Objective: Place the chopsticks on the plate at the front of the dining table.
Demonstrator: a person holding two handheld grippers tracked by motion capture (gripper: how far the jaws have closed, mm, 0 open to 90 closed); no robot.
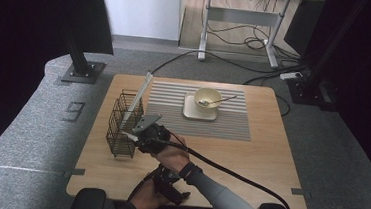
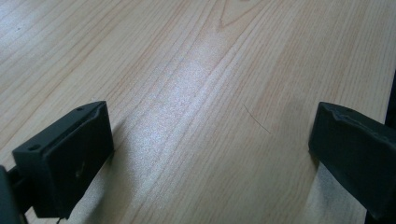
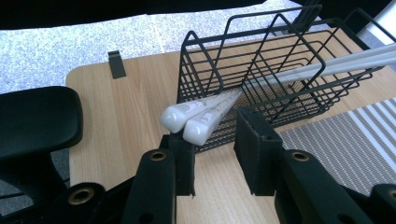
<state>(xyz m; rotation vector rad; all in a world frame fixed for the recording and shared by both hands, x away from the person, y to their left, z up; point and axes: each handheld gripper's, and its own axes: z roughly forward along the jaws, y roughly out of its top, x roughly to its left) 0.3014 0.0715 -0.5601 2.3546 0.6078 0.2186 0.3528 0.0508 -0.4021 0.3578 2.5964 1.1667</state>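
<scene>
The right gripper (image 3: 215, 149) has its jaws narrowed about the thick ends of a pair of white chopsticks (image 3: 201, 119), which lie between the pads; whether both pads press on them cannot be told. The chopsticks slant across the top of a black wire basket (image 3: 280, 79) that stands at the table's (image 1: 249, 159) left side, beside a striped mat (image 1: 222, 122). The left gripper (image 2: 210, 154), jaws wide and empty, hovers over bare wood near the table's front edge.

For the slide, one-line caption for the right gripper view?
Right gripper jaws flank two white chopsticks leaning out of a black wire basket.
</scene>
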